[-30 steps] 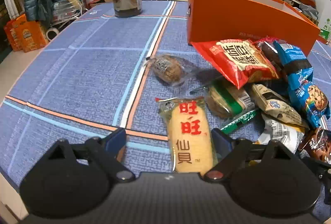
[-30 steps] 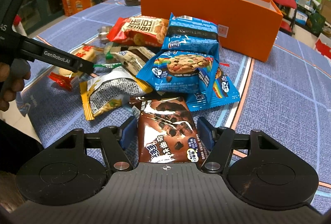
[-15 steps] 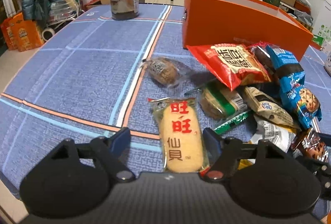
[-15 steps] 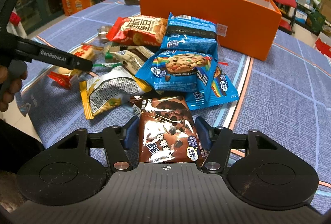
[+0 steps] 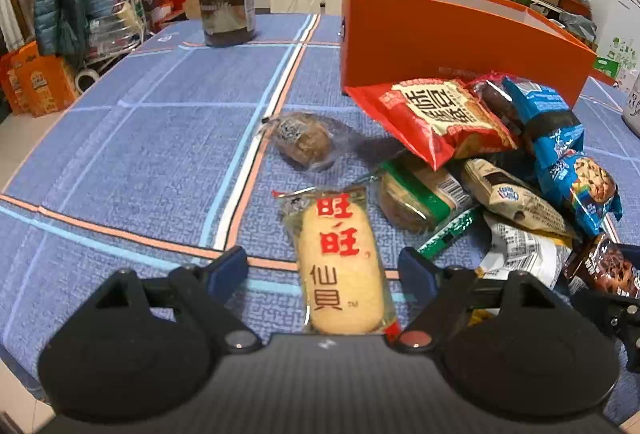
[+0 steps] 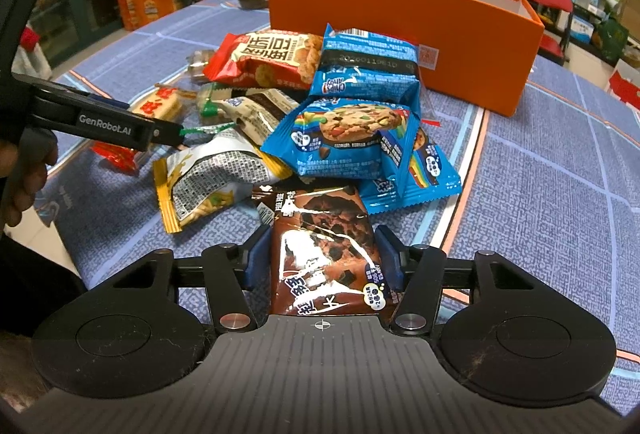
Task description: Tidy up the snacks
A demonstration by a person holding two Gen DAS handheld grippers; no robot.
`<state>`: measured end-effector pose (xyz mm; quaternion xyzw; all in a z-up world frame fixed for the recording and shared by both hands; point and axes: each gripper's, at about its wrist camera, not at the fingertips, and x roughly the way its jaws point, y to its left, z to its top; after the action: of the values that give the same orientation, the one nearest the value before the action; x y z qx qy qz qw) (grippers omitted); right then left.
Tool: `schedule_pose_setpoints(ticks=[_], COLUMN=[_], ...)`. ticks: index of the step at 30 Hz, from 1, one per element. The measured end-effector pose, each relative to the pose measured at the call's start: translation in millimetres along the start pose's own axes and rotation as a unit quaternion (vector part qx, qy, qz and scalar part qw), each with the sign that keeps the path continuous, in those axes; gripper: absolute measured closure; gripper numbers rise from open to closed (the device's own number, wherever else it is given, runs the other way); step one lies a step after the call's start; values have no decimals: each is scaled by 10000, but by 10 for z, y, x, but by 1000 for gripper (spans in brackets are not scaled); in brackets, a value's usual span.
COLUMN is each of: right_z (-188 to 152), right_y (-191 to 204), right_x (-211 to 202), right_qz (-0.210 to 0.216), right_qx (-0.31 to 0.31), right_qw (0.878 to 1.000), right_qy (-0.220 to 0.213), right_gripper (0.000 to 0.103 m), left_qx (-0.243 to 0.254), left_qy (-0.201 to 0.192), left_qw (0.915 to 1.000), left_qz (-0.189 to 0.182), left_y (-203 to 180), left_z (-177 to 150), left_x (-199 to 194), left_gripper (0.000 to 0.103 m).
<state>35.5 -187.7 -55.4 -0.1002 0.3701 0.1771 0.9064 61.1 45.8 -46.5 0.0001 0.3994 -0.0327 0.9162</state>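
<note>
A pile of snack packets lies on the blue tablecloth in front of an open orange box (image 5: 452,33) (image 6: 400,21). My left gripper (image 5: 326,268) is open, its jaws wide on either side of a yellow rice cracker packet (image 5: 340,266) with red characters, not touching it. My right gripper (image 6: 320,254) is shut on a brown chocolate cookie packet (image 6: 324,250), its pads pressing both sides. Blue cookie packets (image 6: 352,129), a red packet (image 6: 268,57) and a silver-yellow packet (image 6: 208,177) lie beyond. The left gripper shows in the right wrist view (image 6: 100,121).
A glass jar (image 5: 227,7) stands at the back of the table. A clear-wrapped brown bun (image 5: 306,143) lies left of the pile. Chairs, bags and clutter stand around the table. The table's near edge is just below both grippers.
My right gripper's jaws have closed in on the brown cookie packet. My left gripper has shifted slightly around the rice cracker packet, staying open.
</note>
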Motion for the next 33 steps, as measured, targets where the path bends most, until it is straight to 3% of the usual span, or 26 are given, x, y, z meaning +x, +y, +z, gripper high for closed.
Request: schedule_pose_setpoints(ticks=[1, 3, 5, 9, 18, 26, 33], right_z=[3, 10, 5, -9, -2, 18, 35], right_y=[-3, -6, -7, -15, 10, 46, 101], right_x=[4, -1, -16, -42, -52, -164, -344], right_qz=[3, 5, 15, -8, -115, -292, -642], right_qx=[3, 21, -19, -53, -190, -359, -664], right_qw=[10000, 10000, 10000, 9999, 9997, 9989, 9953], right_qy=[6, 31, 64, 89, 79, -93, -305], right_gripper=[60, 63, 63, 64, 64, 64, 64], left_qx=[9, 65, 116, 136, 52, 250, 256], left_qy=[-20, -62, -50, -28, 80, -240, -272], left_qw=[10000, 9999, 9998, 9997, 9992, 9988, 9986], left_qz=[1, -61, -128, -182, -393, -337, -379], left_y=[0, -8, -13, -12, 67, 30, 30], left_z=[-3, 5, 29, 41, 43, 83, 110], left_x=[-4, -25, -40, -46, -108, -249, -291], left_gripper=[26, 45, 57, 69, 70, 70, 70])
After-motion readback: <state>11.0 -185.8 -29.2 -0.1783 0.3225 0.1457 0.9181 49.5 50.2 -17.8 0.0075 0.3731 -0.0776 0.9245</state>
